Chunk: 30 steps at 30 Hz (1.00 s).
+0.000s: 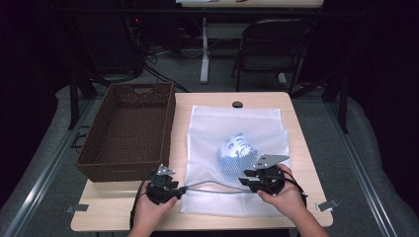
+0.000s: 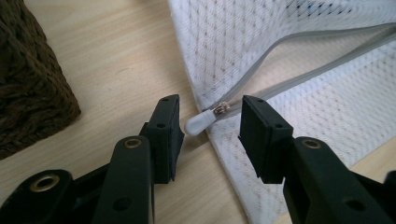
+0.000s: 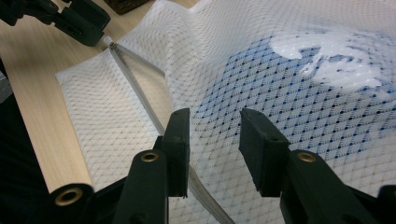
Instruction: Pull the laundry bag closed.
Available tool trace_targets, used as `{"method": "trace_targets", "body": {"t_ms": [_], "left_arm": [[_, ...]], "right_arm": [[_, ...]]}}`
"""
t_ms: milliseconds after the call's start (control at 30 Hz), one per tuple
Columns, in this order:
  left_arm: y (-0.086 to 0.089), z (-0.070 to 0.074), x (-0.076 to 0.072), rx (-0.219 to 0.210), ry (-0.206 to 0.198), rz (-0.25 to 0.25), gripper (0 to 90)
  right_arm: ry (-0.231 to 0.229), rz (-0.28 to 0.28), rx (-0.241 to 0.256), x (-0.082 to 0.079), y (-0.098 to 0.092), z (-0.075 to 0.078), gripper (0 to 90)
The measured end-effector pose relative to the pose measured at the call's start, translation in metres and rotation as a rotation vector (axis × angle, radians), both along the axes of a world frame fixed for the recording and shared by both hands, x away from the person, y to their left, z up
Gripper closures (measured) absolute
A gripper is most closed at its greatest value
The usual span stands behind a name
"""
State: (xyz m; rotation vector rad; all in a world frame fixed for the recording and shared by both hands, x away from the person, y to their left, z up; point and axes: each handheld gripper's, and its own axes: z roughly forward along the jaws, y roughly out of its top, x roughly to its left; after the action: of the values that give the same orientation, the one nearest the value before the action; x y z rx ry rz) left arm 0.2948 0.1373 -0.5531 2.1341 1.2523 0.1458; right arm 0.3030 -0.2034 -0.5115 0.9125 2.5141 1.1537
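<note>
On the pale wooden counter [image 1: 296,143], the left gripper [image 2: 210,123] hung with jaws released around the white rubber zipper pull [image 2: 198,122] of the white mesh laundry bag [image 1: 232,133], seemingly readying a pinch, while the right gripper [image 3: 214,133] hovered, jaws released, over the mesh.

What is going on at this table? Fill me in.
A person works a white mesh laundry bag with two handheld grippers. The left gripper is open around the white zipper pull at the bag's corner, not yet clamped. The right gripper hovers open over the mesh by the blue-and-white item inside. The zipper looks partly open. A brown basket sits alongside.
</note>
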Motion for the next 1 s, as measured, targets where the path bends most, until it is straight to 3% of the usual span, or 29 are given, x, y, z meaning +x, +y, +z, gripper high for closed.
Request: {"method": "trace_targets", "body": {"t_ms": [500,767,1000], "left_arm": [[-0.002,-0.011,0.005,0.008,0.051,-0.020,62.3],[-0.002,-0.009,0.004,0.028,0.042,-0.012,73.8],[0.000,0.003,0.000,-0.007,0.016,-0.019,84.1]], "right_arm": [[0.002,0.012,-0.018,0.000,0.003,-0.003,61.6],[0.000,0.007,-0.016,0.001,0.002,-0.003,61.6],[-0.005,0.007,-0.019,0.001,0.002,-0.003,61.6]]}}
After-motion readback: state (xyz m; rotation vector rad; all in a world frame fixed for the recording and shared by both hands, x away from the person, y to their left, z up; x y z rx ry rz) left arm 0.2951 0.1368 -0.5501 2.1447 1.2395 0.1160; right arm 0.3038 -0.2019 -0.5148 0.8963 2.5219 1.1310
